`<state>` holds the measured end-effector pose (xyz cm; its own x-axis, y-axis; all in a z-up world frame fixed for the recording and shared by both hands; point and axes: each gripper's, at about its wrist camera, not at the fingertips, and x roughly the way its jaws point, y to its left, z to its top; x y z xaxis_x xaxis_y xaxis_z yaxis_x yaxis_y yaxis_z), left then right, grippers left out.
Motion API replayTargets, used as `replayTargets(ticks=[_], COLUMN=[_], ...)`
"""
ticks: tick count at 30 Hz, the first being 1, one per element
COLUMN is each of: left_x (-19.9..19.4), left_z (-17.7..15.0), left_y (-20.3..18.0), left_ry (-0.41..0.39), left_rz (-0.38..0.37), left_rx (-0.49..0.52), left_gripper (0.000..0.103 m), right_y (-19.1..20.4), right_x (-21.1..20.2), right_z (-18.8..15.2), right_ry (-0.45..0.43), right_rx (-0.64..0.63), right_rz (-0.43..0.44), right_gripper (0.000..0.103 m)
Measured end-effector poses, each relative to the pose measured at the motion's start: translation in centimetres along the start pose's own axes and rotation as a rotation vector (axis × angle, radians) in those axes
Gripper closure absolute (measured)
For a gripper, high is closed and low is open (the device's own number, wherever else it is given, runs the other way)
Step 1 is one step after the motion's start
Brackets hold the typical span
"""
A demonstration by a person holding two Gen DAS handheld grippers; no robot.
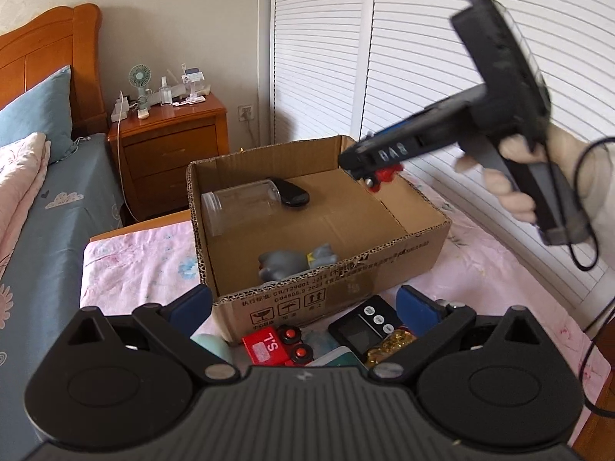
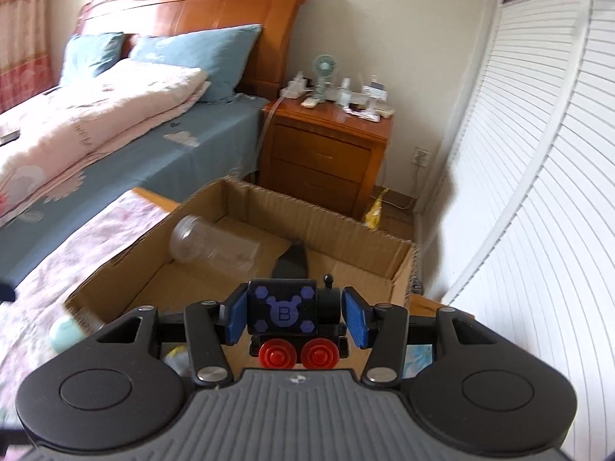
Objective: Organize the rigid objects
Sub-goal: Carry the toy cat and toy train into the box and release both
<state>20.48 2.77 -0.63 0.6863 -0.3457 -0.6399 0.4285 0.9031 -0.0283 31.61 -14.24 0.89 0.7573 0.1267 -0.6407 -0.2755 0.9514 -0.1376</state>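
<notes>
Right gripper (image 2: 294, 317) is over the far-right corner of the cardboard box (image 1: 407, 265), with the black toy train (image 2: 294, 317) between its blue pads (image 2: 355, 320); the left pad sits against the train's cab, the right pad shows a sliver of gap from the boiler, so I judge the grip released and the train about to fall, not clenched; no earlier view to compare. From the left wrist camera the train's red wheels (image 1: 384, 176) show under the right gripper's fingers, above the box rim, so it is not yet down on the box floor. Already in the box: a clear plastic jar (image 1: 238, 207) lying on its side, a black remote-like thing (image 1: 292, 194) just beside it, a grey toy animal (image 1: 296, 263) near the front wall. Left gripper (image 1: 303, 311) stands wide open and empty, low over the loose pile in front of the box: a red toy train (image 1: 276, 347), a black timer (image 1: 361, 326), gold beads (image 1: 388, 344), something pale green (image 1: 209, 344). Step in hand, I reckon: dropping the black train; several items still left outside. Next move calls for clearing the right gripper up and away from the box wall; then lowering the left onto the red train, pads square to its sides, watching the box's front wall close by.
</notes>
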Motion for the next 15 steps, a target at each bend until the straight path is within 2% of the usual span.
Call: replayTargets(ticks=[1, 2, 5, 10, 15], left_x=[0.0, 0.0, -0.1, -0.3, -0.9], left_z=[-0.1, -0.2, -0.5, -1.0, -1.8], left_y=[0.0, 0.0, 0.1, 0.0, -0.3], left_ry=[-0.001, 0.001, 0.002, 0.007, 0.011], left_rz=[0.001, 0.001, 0.004, 0.035, 0.051], left_rx=[0.001, 0.0, 0.001, 0.011, 0.014], left_gripper=[0.002, 0.002, 0.002, 0.002, 0.002], right_y=[-0.1, -0.3, -0.2, 0.8, 1.6], right_x=[0.2, 0.0, -0.7, -2.3, -4.4], right_z=[0.0, 0.0, -0.6, -2.2, -5.2], right_ry=[0.002, -0.007, -0.007, 0.016, 0.047], right_rx=[0.016, 0.033, 0.049, 0.043, 0.109], right_rz=[-0.014, -0.026, -0.022, -0.062, -0.057], right_gripper=[0.01, 0.0, 0.0, 0.0, 0.0])
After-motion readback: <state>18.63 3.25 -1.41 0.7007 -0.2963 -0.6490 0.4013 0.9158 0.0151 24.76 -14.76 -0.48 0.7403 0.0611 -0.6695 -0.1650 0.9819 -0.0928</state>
